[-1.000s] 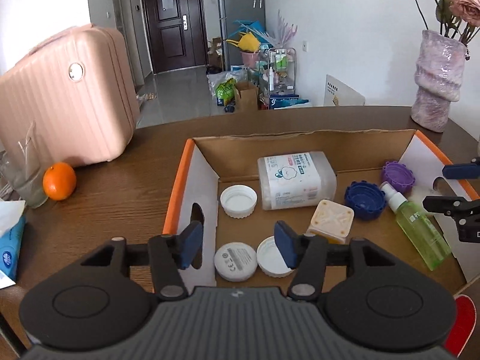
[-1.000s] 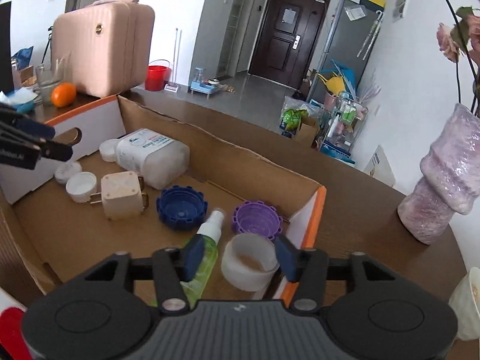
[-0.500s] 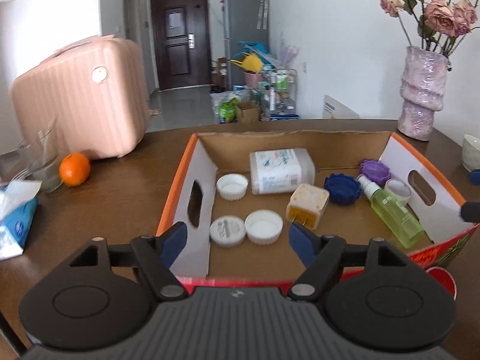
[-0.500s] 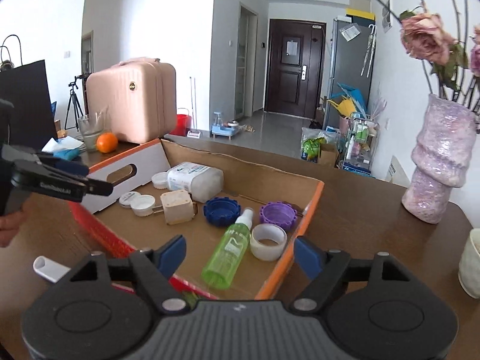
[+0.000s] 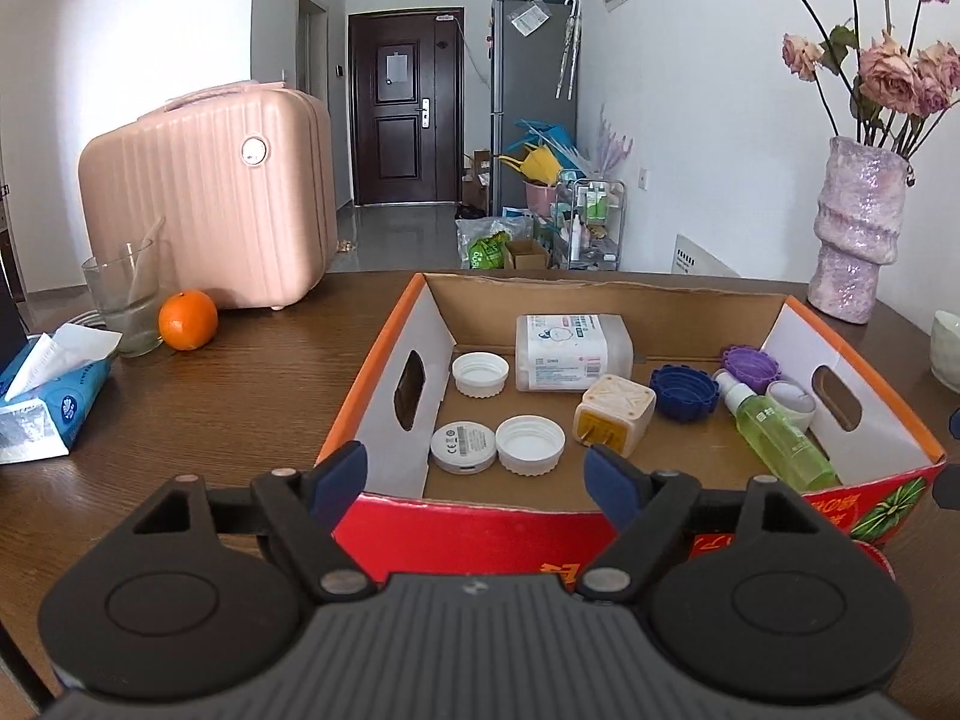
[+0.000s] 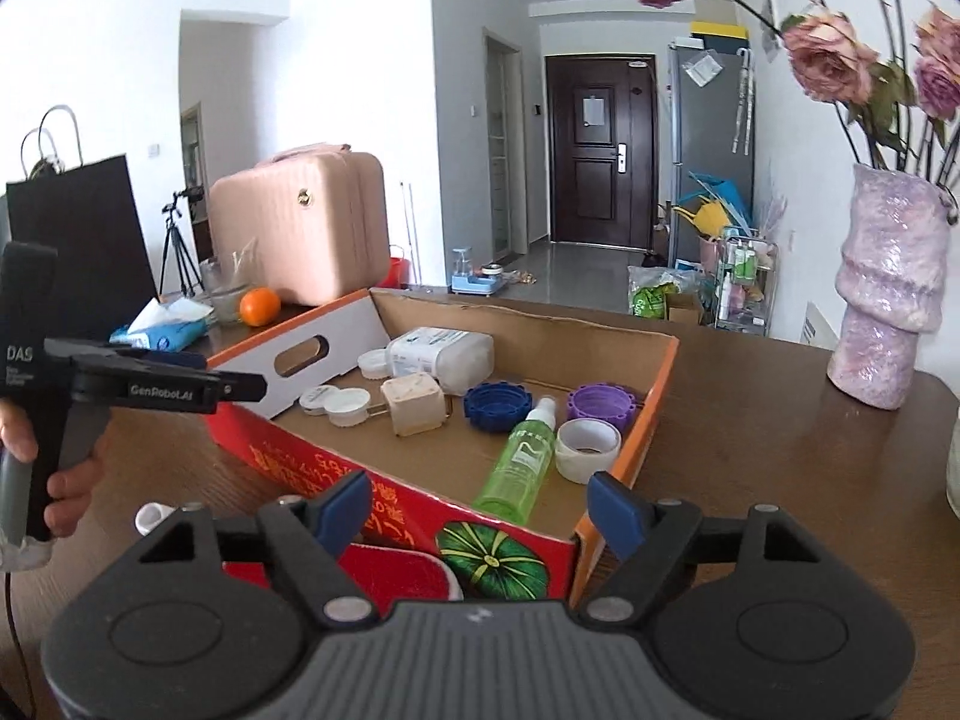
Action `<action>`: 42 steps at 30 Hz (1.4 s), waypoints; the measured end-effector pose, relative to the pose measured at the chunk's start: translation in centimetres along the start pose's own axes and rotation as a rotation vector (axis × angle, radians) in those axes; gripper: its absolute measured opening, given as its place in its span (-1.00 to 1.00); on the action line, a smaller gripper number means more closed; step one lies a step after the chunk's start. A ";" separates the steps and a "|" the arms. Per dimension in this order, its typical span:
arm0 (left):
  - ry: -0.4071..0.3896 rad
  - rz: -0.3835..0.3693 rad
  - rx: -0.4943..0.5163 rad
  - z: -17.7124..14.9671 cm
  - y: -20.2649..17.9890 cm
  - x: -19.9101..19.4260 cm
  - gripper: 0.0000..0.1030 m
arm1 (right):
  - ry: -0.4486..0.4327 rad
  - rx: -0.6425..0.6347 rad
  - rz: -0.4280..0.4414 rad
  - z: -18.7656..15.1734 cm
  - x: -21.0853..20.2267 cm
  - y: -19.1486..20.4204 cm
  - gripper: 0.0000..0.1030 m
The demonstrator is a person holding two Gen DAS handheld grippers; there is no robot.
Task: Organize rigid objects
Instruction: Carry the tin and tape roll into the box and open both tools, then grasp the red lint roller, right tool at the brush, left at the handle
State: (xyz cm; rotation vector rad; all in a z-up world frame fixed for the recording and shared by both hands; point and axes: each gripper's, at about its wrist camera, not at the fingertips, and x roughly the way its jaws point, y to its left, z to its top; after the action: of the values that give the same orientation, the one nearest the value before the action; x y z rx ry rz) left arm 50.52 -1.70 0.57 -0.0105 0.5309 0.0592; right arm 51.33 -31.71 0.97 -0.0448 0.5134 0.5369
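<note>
From my station I find both grippers held back from the cardboard box [image 5: 864, 420], on its near side. The left gripper [image 5: 477, 471] has just been opening; its blue pads stand wide apart with nothing between them, only the box's red front wall beyond. The right gripper [image 6: 480, 507] has also just been opening, but its spread has now settled; it is likewise empty and faces the box's near right corner.

Contents of the box, all lying on its floor:
- a white rectangular bottle [image 5: 573, 351] on its side by the back wall;
- three white lids [image 5: 531, 445] and a white round puck [image 5: 463, 448] toward the left wall;
- a cream plug adapter [image 5: 615, 411] near the middle;
- a blue cap [image 5: 686, 393] and a purple cap [image 5: 750, 363] side by side;
- a green spray bottle [image 5: 780, 435] lying flat by the right wall, with a white tape roll [image 6: 587, 450] just beside it.

In the right wrist view, a hand [image 6: 57, 474] grips the left tool's handle. On the table [image 5: 210, 396] outside the box I note an orange [image 5: 187, 312], a glass [image 5: 123, 300], a tissue pack [image 5: 48, 396], a pink suitcase [image 5: 210, 204] and a vase [image 5: 858, 240].
</note>
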 end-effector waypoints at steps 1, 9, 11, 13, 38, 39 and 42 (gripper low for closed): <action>0.002 -0.009 -0.006 0.1 0.0 -0.1 0.59 | -0.002 0.008 -0.004 0.0 -0.2 -0.1 0.52; -0.021 -0.037 -0.024 -0.4 0.6 -0.3 0.60 | 0.001 -0.009 -0.033 0.2 -1.6 0.5 0.52; -0.016 -0.063 -0.011 -0.5 0.8 -0.6 0.62 | -0.002 0.008 -0.043 0.5 -1.6 0.6 0.52; -0.015 -0.080 0.005 -0.4 1.0 -0.7 0.62 | -0.011 0.012 -0.047 0.9 -1.7 0.8 0.52; 0.157 -0.153 -0.310 -9.2 5.2 -6.0 -0.52 | 0.123 0.320 0.117 -4.5 3.4 -0.6 -0.11; 0.147 -0.149 -0.322 -9.4 5.3 -5.9 -0.56 | 0.125 0.330 0.114 -4.5 3.7 -0.7 -0.13; 0.140 -0.158 -0.339 -9.6 5.4 -5.6 -0.66 | 0.135 0.347 0.126 -4.7 4.5 -0.8 -0.17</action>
State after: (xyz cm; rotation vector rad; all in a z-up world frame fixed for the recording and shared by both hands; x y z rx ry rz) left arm 40.48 3.14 -4.83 -0.3896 0.6532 -0.0069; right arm 52.85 -31.09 -5.37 0.2854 0.7386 0.5635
